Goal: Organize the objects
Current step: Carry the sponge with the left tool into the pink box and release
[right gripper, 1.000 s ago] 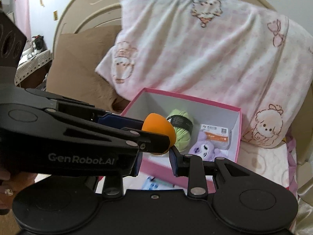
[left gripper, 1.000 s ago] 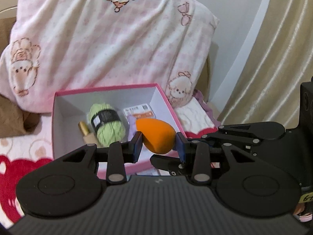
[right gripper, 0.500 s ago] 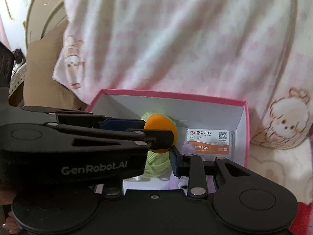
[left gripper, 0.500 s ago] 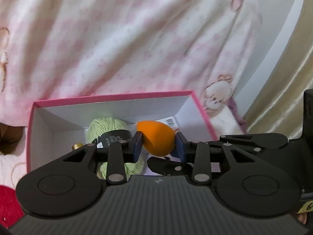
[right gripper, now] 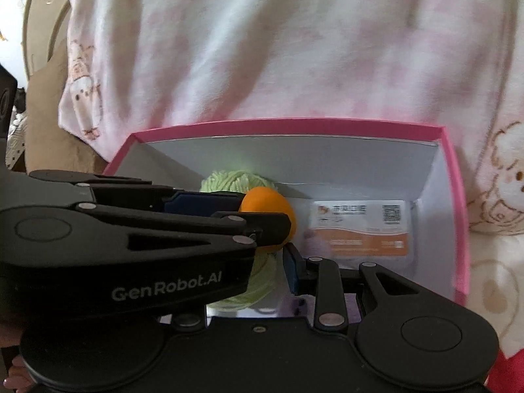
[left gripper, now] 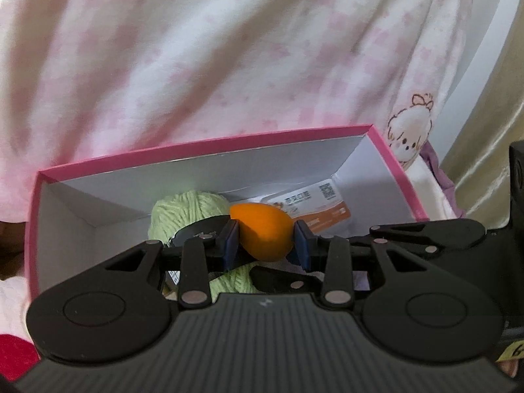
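Note:
An orange egg-shaped sponge [left gripper: 262, 229] is pinched between the blue pads of my left gripper [left gripper: 265, 239], which is shut on it. It hangs inside the mouth of a pink-rimmed white box [left gripper: 209, 145], just in front of a pale green yarn ball [left gripper: 186, 206] and a white-and-orange card [left gripper: 327, 206]. From the right wrist view the left gripper [right gripper: 265, 216] crosses in from the left with the sponge [right gripper: 271, 206] over the box [right gripper: 294, 122]. My right gripper [right gripper: 265, 271] sits low beside it, jaws slightly apart with nothing between them; its left finger is hidden.
A pink-and-white cartoon-print pillow [left gripper: 229, 49] leans right behind the box. A gold curtain [left gripper: 491, 131] hangs at the right, and a brown cushion [right gripper: 42, 114] lies at the left. The right gripper's fingers [left gripper: 425, 226] reach in under the left one. Red-patterned bedding [left gripper: 13, 353] lies in front.
Both grippers moved forward and down toward the box, which now fills more of each view. The sponge went from above the box's front edge to inside its opening. Neither grip changed.

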`<action>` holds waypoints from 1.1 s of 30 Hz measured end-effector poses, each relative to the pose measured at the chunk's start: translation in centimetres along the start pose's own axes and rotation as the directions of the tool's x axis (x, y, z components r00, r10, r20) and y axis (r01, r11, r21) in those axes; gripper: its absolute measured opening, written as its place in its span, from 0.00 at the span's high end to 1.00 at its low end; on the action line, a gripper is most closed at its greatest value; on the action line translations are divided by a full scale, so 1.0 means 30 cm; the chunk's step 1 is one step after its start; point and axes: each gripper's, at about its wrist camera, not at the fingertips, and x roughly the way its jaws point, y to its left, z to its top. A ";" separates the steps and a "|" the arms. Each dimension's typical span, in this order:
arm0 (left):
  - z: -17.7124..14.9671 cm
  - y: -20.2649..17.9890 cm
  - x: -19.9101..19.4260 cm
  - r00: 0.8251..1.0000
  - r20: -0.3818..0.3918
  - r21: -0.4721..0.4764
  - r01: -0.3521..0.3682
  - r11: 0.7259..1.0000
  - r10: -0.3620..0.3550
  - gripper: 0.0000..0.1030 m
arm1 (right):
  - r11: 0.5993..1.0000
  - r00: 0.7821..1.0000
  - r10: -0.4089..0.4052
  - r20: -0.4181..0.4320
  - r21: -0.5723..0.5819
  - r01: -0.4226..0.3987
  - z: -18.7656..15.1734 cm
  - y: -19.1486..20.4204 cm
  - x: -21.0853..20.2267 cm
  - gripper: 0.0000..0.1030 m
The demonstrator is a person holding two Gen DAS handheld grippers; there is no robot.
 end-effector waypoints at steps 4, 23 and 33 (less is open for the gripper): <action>-0.018 0.026 -0.024 1.000 0.010 0.026 -0.020 0.999 0.020 0.66 | 0.999 0.999 0.047 -0.008 -0.016 -0.047 -0.011 0.026 0.007 0.66; -0.003 -0.023 0.120 0.997 -0.042 -0.053 -0.069 0.996 0.066 0.64 | 0.998 1.000 -0.011 -0.015 0.055 0.012 -0.007 -0.046 0.014 0.85; 0.005 -0.046 0.042 0.995 -0.020 -0.066 -0.094 0.993 0.093 0.43 | 0.997 1.000 -0.024 -0.013 0.078 0.025 -0.023 -0.056 -0.012 0.82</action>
